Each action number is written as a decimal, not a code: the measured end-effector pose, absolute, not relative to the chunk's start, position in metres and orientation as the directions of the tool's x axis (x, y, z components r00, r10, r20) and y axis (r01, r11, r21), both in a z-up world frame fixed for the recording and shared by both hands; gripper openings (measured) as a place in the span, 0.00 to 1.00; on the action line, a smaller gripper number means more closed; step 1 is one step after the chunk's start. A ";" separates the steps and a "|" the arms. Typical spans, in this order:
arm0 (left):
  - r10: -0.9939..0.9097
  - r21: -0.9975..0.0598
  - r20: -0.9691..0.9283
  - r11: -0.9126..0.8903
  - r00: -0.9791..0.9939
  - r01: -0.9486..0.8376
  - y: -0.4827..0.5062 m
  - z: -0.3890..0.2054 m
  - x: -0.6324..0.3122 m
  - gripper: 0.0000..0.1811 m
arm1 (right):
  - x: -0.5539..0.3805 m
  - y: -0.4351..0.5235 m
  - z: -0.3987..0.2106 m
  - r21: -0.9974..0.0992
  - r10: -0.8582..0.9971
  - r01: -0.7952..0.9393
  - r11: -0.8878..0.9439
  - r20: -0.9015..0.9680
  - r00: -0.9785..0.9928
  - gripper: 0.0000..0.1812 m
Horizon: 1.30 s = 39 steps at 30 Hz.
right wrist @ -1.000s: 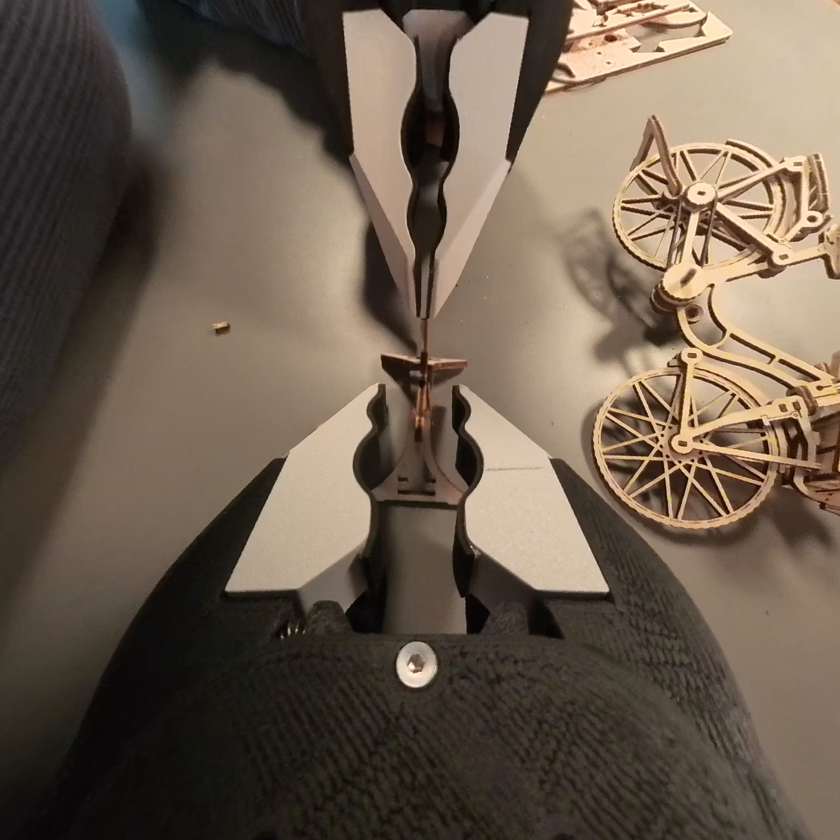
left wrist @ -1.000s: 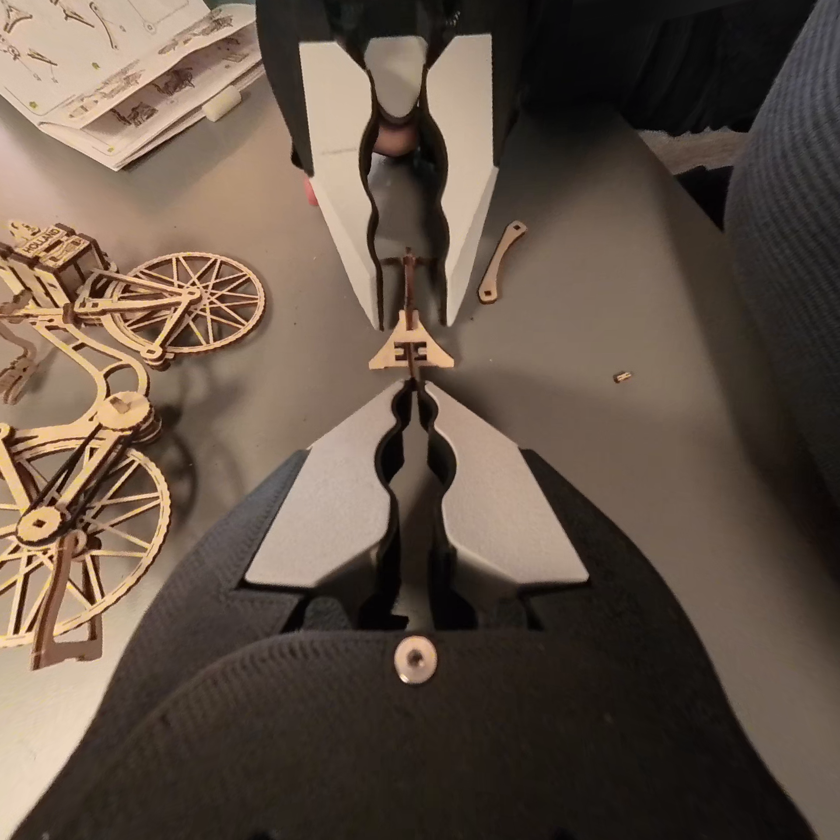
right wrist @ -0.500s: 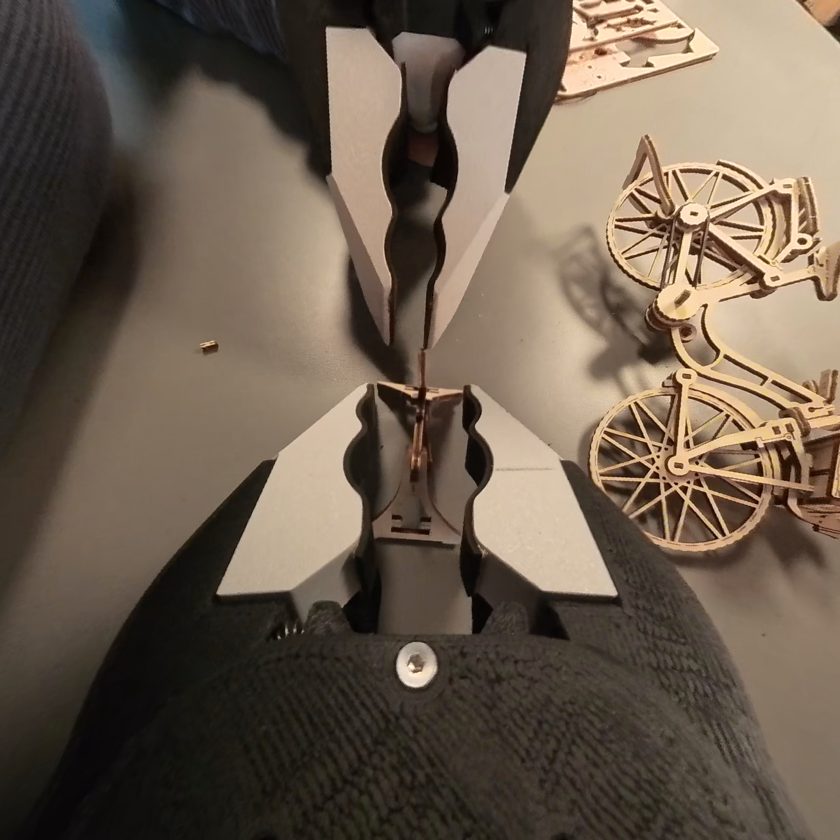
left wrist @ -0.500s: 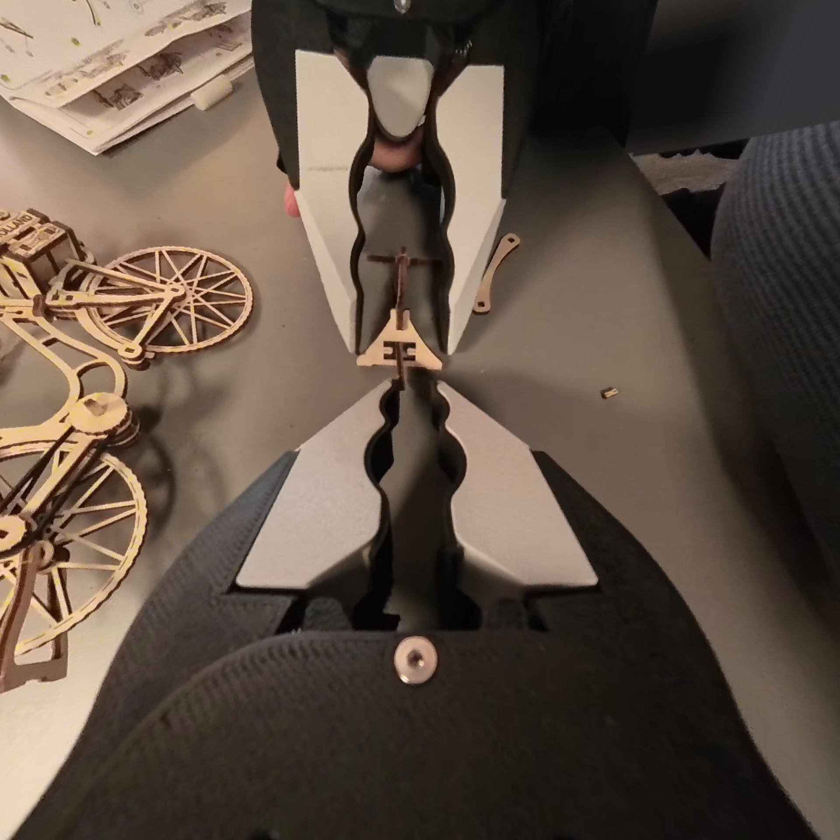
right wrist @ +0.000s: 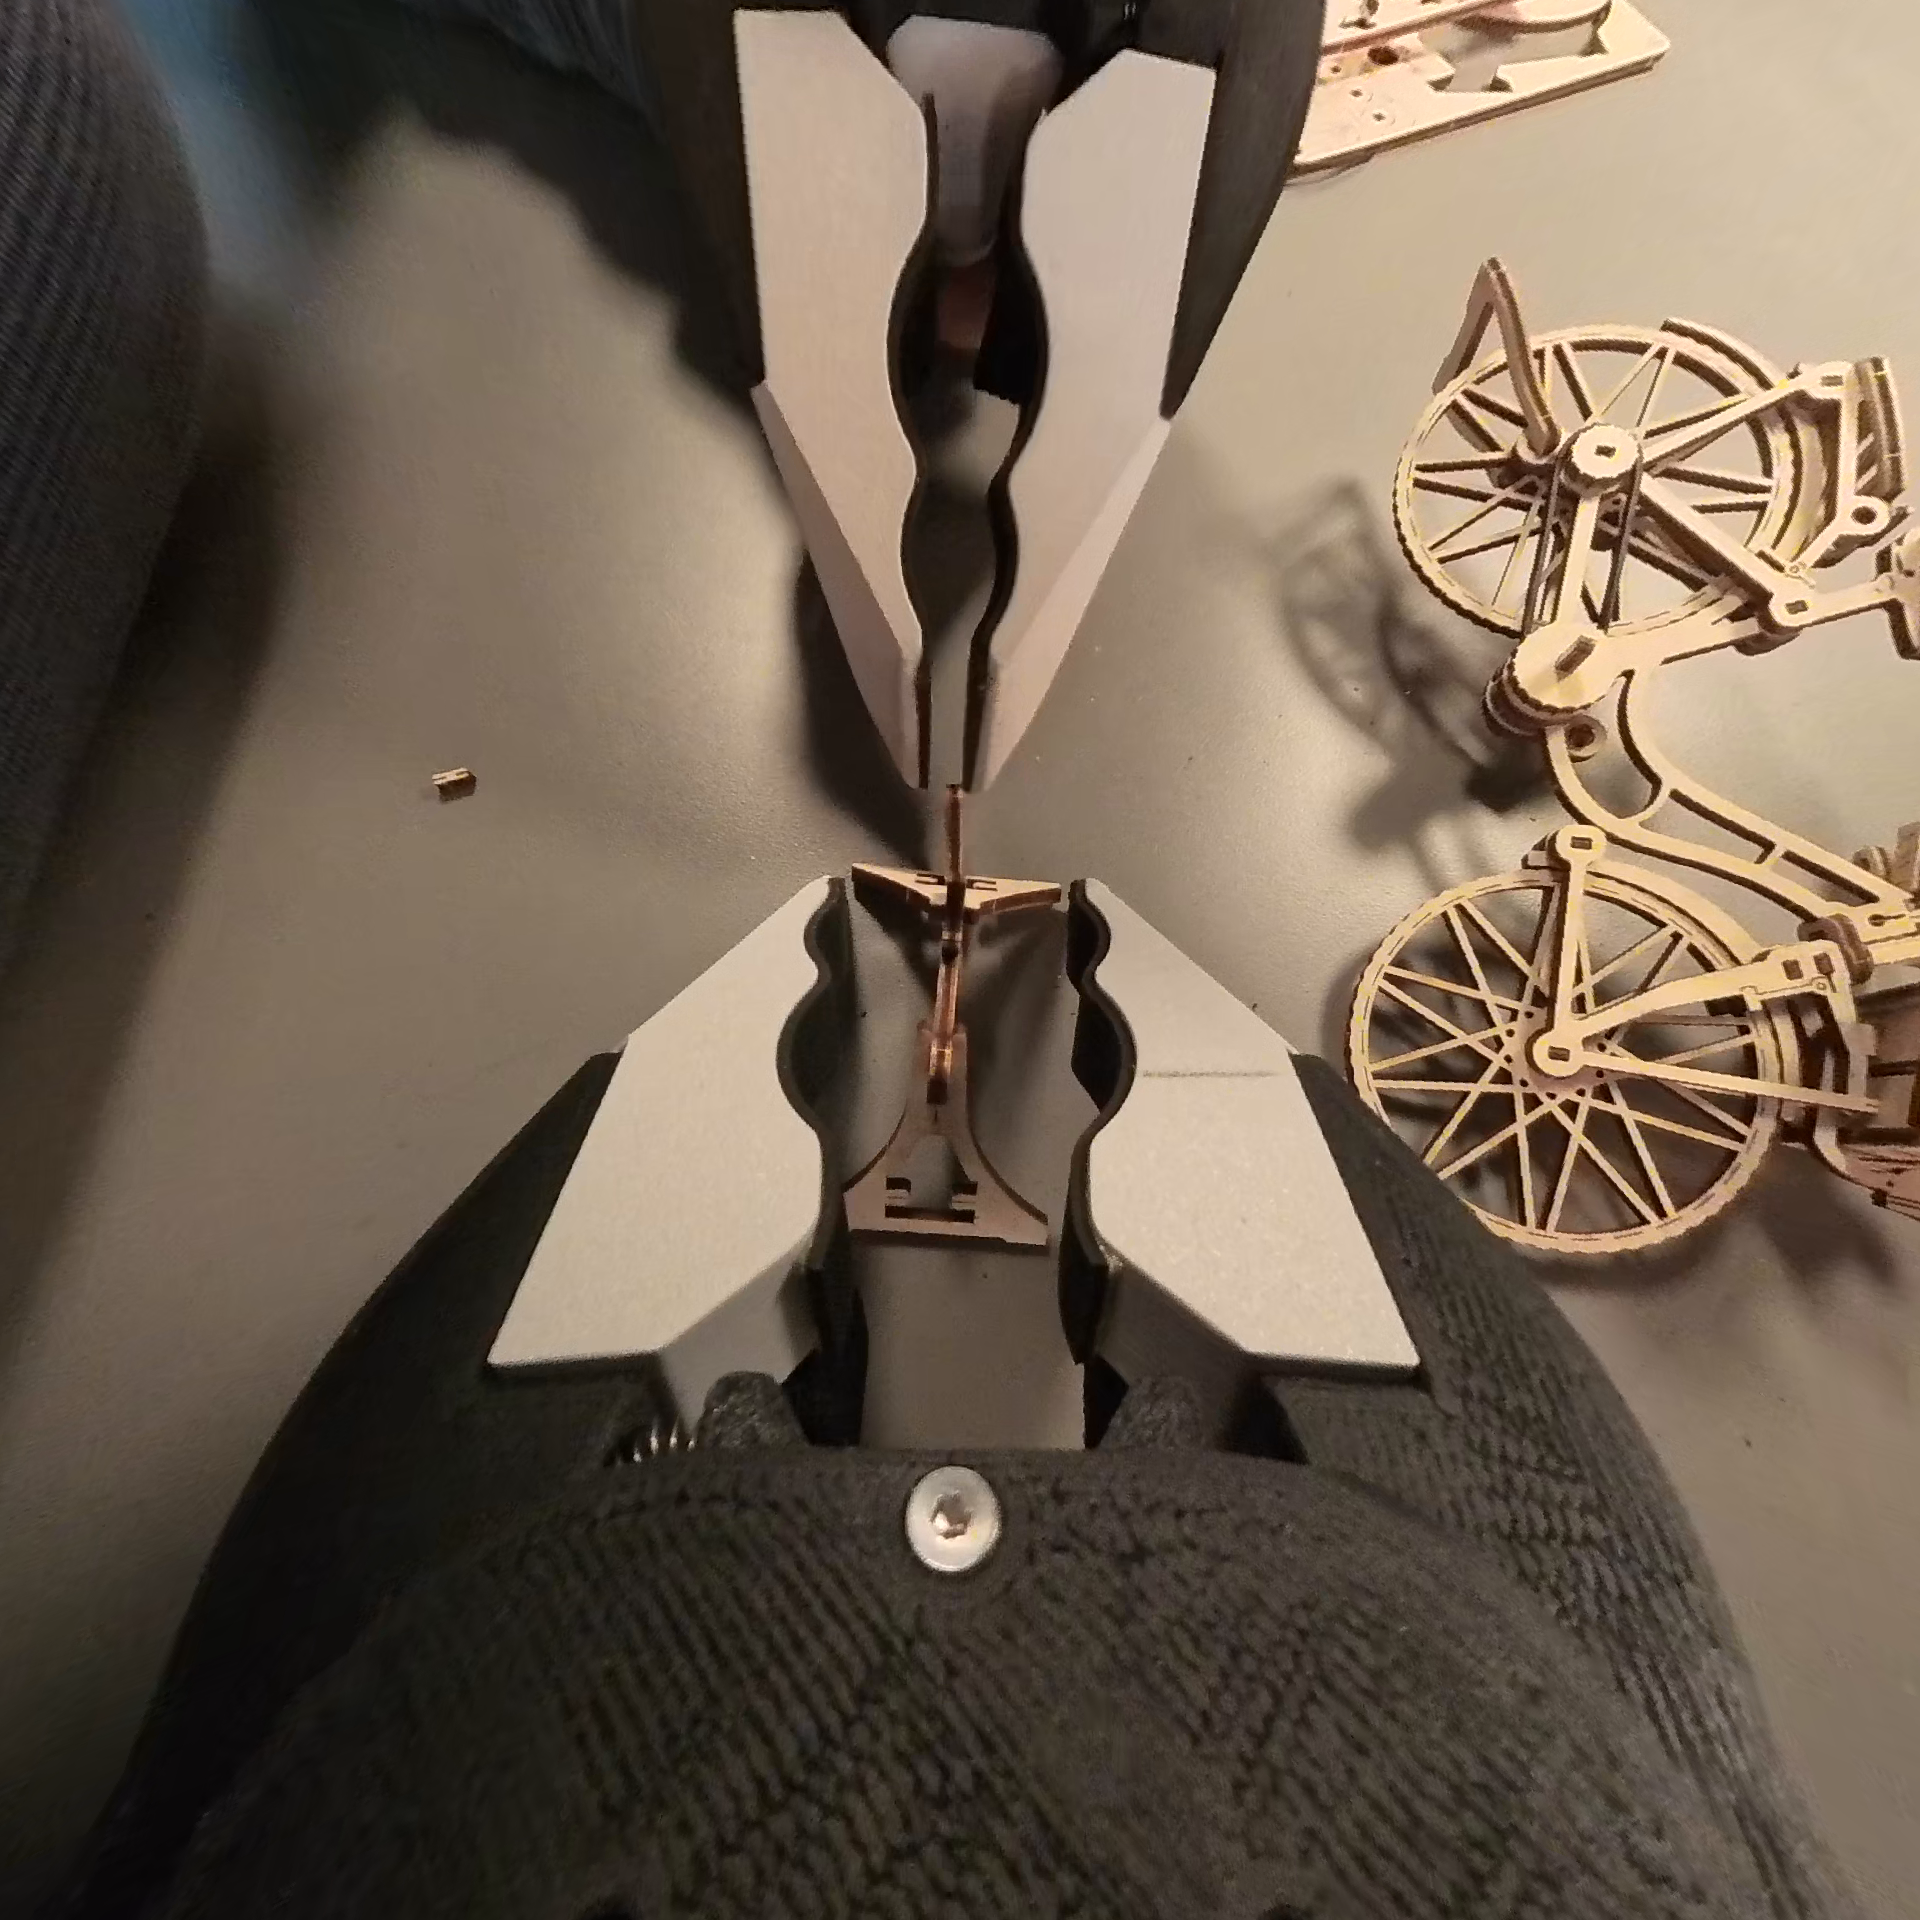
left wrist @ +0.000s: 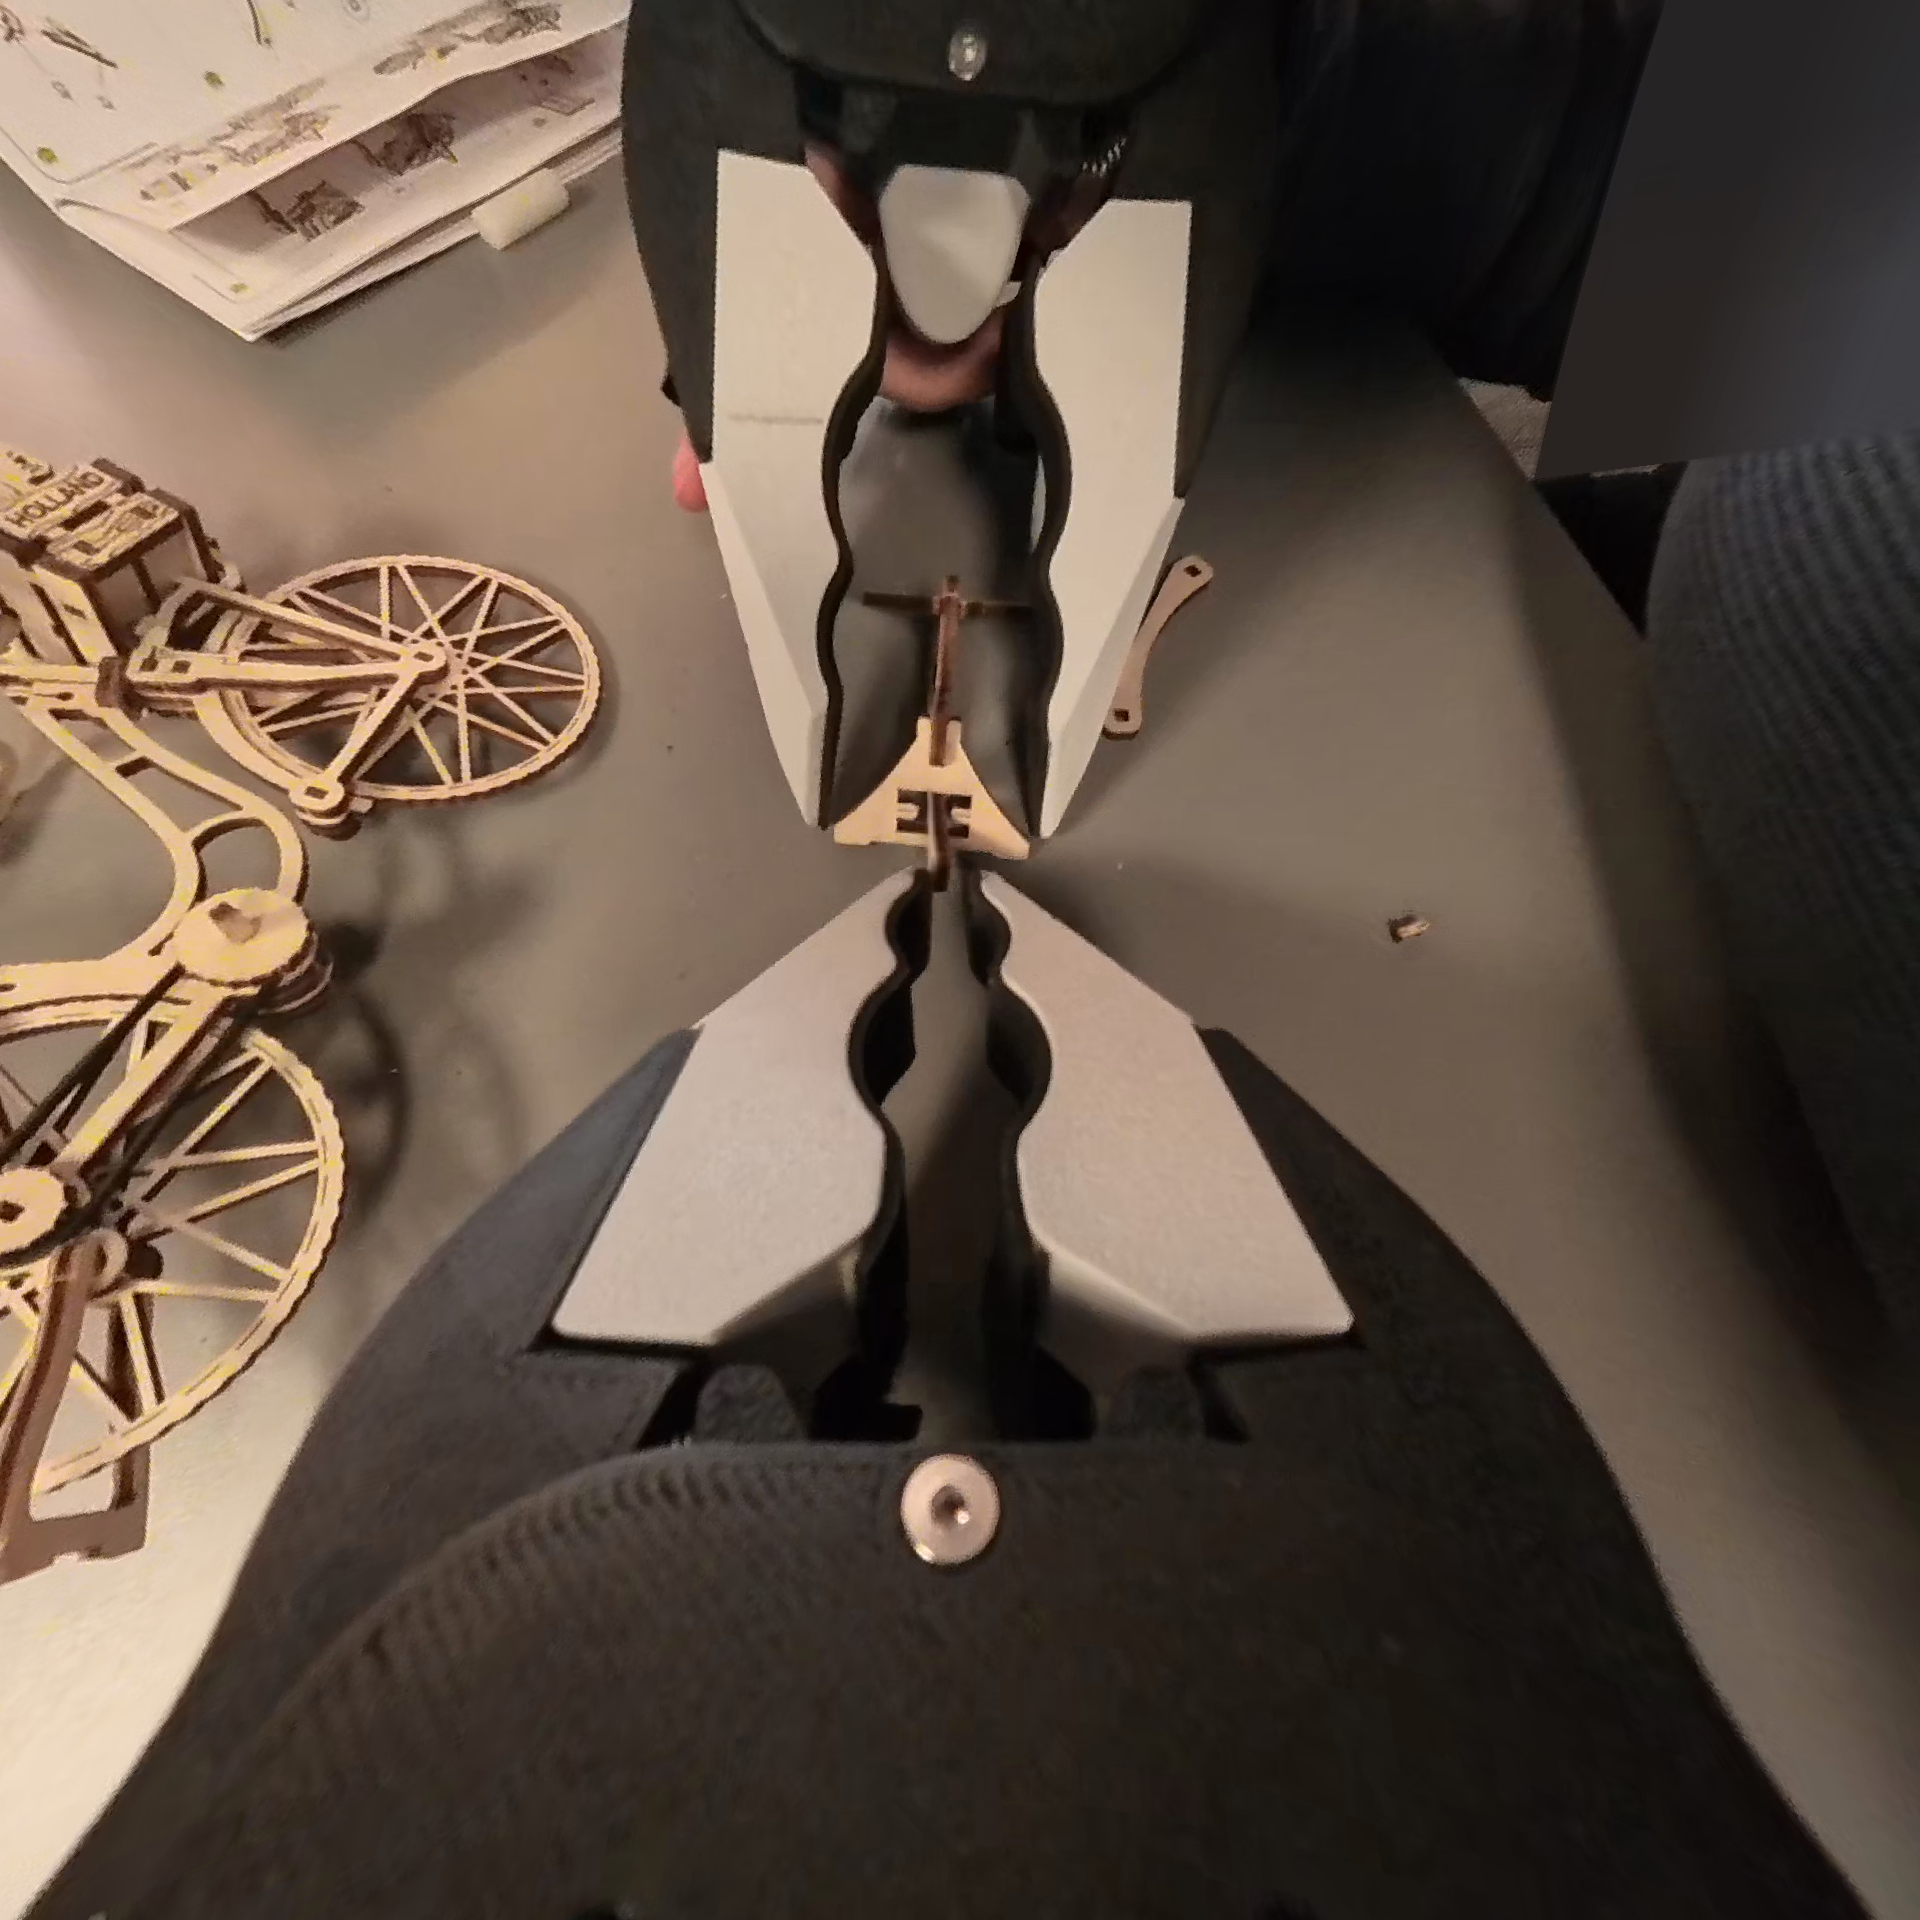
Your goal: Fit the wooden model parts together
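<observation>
Right now the fitting step looks nearly finished: a small wooden sub-assembly (right wrist: 948, 997), two triangular slotted plates joined by a thin strut, sits between the fingers of the right gripper (right wrist: 956, 894), whose jaws stand wide with the plates spanning them edge to edge, seemingly clamped on the plates. Opposite, the left gripper (left wrist: 943, 881) has its jaws parted only a sliver, and the strut's tip lies at that gap; I cannot tell whether it is pinched or just touching. Judging by this, the next move calls for a straight push along the strut, or a clean release, without twisting the thin wood. Only the right wrist view shows a sheet of uncut parts (right wrist: 1455, 83); only the left wrist view shows the instruction booklet (left wrist: 270, 156) and a loose curved strip (left wrist: 1153, 649). Both views show the wooden bicycle (right wrist: 1621, 748) on the grey table (right wrist: 540, 997).
</observation>
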<state>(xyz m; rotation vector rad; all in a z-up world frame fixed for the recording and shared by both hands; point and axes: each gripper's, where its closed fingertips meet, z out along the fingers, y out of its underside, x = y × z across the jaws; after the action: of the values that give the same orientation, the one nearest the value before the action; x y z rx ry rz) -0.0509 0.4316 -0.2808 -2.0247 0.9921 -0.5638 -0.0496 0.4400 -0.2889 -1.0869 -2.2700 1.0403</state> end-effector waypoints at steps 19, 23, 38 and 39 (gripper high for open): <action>-0.796 -0.808 0.098 -0.414 0.597 -0.419 0.434 -0.281 -0.050 0.00 | -0.050 0.438 -0.289 -0.770 0.786 0.490 0.409 0.023 -0.618 0.21; -0.796 -0.808 0.098 -0.414 0.598 -0.419 0.434 -0.281 -0.049 0.00 | -0.050 0.438 -0.289 -0.770 0.786 0.491 0.408 0.022 -0.618 0.21; -0.805 -0.816 0.056 -0.377 0.590 -0.437 0.433 -0.279 -0.048 0.06 | -0.044 0.442 -0.287 -0.782 0.780 0.467 0.413 0.038 -0.625 0.21; -0.808 -0.818 0.060 -0.376 0.586 -0.435 0.432 -0.279 -0.047 0.06 | -0.042 0.444 -0.287 -0.781 0.780 0.469 0.412 0.037 -0.624 0.20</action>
<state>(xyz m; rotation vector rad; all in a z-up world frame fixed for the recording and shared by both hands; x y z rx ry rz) -0.0466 0.4319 -0.2786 -2.0143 0.9880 -0.5903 -0.0425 0.4439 -0.2867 -1.0691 -2.2756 1.0708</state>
